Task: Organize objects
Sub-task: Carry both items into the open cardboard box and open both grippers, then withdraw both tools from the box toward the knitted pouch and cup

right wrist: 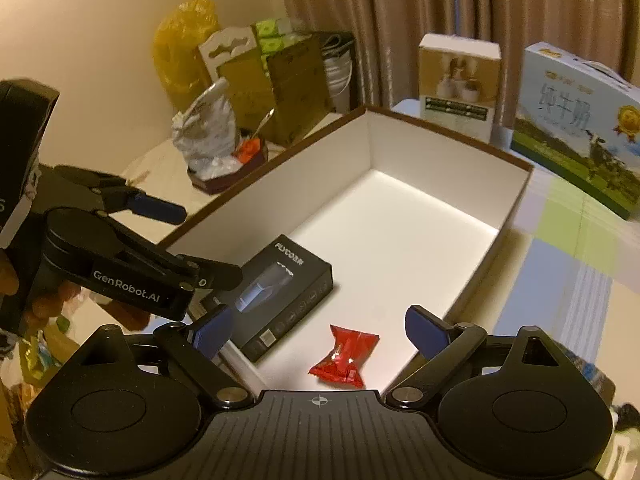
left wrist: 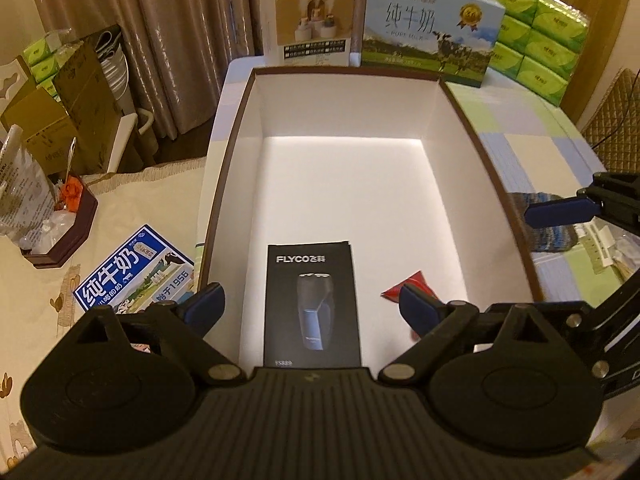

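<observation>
At the far left a dark hexagonal tray [left wrist: 76,224] is sitting on the cream tablecloth, holding crinkled plastic bags and an orange wrapper; just nearer, a blue milk carton [left wrist: 132,272] is lying flat beside the outer left wall of the big white box [left wrist: 232,160], which is taking up the middle of the table with its brown rim; the left gripper [left wrist: 310,300] is hovering over the box's near end with its blue-padded jaws spread wide and nothing between the pads; directly beneath it the black FLYCO shaver box [left wrist: 312,304] is lying flat on the box floor near the front wall; just to its right the red candy [right wrist: 344,356] is resting on the same floor, apart from the shaver box, partly hidden in the left view by a blue pad; the right gripper [right wrist: 320,336] is hanging above the candy with its jaws released and gripping nothing; beyond the box's far wall a small white carton [left wrist: 306,24] and a pure-milk gift case [left wrist: 432,28] are standing upright; further right green tissue packs [left wrist: 540,36] are stacked; a striped knitted cloth [left wrist: 552,224] is lying by the right wall.
</observation>
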The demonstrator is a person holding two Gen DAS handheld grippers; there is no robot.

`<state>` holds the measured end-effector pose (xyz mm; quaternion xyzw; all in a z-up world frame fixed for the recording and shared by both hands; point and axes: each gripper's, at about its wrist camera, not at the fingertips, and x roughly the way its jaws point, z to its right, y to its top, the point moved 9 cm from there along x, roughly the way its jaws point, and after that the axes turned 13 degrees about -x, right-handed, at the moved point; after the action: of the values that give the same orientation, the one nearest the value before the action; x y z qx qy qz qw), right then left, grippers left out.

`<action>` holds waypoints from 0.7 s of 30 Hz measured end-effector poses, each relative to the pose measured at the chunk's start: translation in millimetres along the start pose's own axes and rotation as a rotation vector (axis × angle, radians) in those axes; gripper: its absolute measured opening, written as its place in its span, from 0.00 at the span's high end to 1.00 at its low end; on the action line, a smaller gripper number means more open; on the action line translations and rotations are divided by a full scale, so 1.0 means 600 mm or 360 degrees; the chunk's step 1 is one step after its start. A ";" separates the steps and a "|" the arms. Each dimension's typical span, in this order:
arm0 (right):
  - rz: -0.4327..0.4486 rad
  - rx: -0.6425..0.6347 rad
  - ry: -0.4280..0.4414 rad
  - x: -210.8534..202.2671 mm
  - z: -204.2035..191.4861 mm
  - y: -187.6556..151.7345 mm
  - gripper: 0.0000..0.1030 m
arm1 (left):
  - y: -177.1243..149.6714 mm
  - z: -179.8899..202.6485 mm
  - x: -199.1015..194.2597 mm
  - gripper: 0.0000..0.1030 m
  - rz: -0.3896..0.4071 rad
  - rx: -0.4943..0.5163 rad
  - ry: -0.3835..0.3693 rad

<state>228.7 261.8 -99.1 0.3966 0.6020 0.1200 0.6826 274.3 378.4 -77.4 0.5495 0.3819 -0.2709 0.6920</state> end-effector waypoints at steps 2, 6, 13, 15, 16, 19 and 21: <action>0.0026 0.0019 -0.0007 -0.018 -0.002 -0.004 0.12 | -0.003 0.007 -0.013 0.10 0.0017 -0.0005 -0.0001; 0.0078 0.0048 -0.0022 -0.057 -0.004 -0.015 0.12 | -0.018 0.026 -0.044 0.10 0.0052 -0.0027 -0.0034; 0.0131 0.0098 -0.0023 -0.120 0.005 -0.052 0.12 | -0.057 0.075 -0.084 0.08 0.0081 -0.0053 -0.0058; 0.0137 0.0114 -0.0027 -0.138 0.011 -0.066 0.12 | -0.069 0.091 -0.092 0.08 0.0077 -0.0068 -0.0058; 0.0139 0.0123 -0.0030 -0.147 0.015 -0.073 0.12 | -0.074 0.099 -0.096 0.08 0.0076 -0.0076 -0.0061; 0.0142 0.0151 -0.0040 -0.172 0.029 -0.096 0.12 | -0.092 0.126 -0.104 0.08 0.0074 -0.0094 -0.0071; 0.0137 0.0166 -0.0044 -0.187 0.037 -0.111 0.12 | -0.104 0.142 -0.106 0.08 0.0060 -0.0104 -0.0078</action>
<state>200.7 137.3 -64.0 0.4587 0.5801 0.1123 0.6636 208.7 277.7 -50.1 0.5269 0.3632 -0.2587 0.7236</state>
